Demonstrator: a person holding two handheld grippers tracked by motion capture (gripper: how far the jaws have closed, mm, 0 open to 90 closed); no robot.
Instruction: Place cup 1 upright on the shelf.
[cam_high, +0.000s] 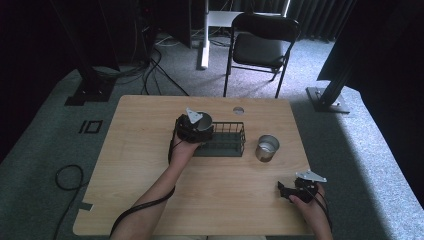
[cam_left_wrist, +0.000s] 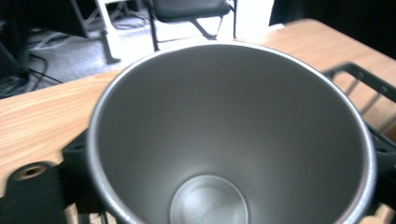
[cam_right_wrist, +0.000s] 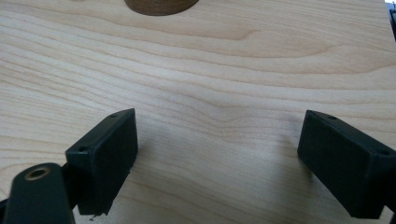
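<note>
The metal cup (cam_left_wrist: 233, 135) sits in the grasp of the left gripper (cam_high: 194, 129); in the left gripper view its open mouth faces the camera and the black fingers (cam_left_wrist: 77, 163) press on its wall from both sides, so it is held firmly. In the high view this cup is at the left end of the black wire basket (cam_high: 223, 139), above or just at its rim; I cannot tell if the bottom already touches the basket floor. The basket stands near the middle of the wooden surface (cam_high: 150, 165).

A second metal cup (cam_high: 267, 148) stands upright on the surface just to the right of the basket, apart from it. The right gripper (cam_high: 292, 190) rests low near the front right corner, well apart from both cups. Its fingers (cam_right_wrist: 105, 156) are spread wide with nothing between them, over bare wood.

The step in hand seems to be placing the held cup into the basket. To do it well, I think the left hand should keep the cup upright and lower it straight inside the wire wall, not on the rim. It should release only when the bottom stands flat. The basket looks light, so a sideways push could slide it. The free right gripper could steady the basket or prepare for the second cup.
</note>
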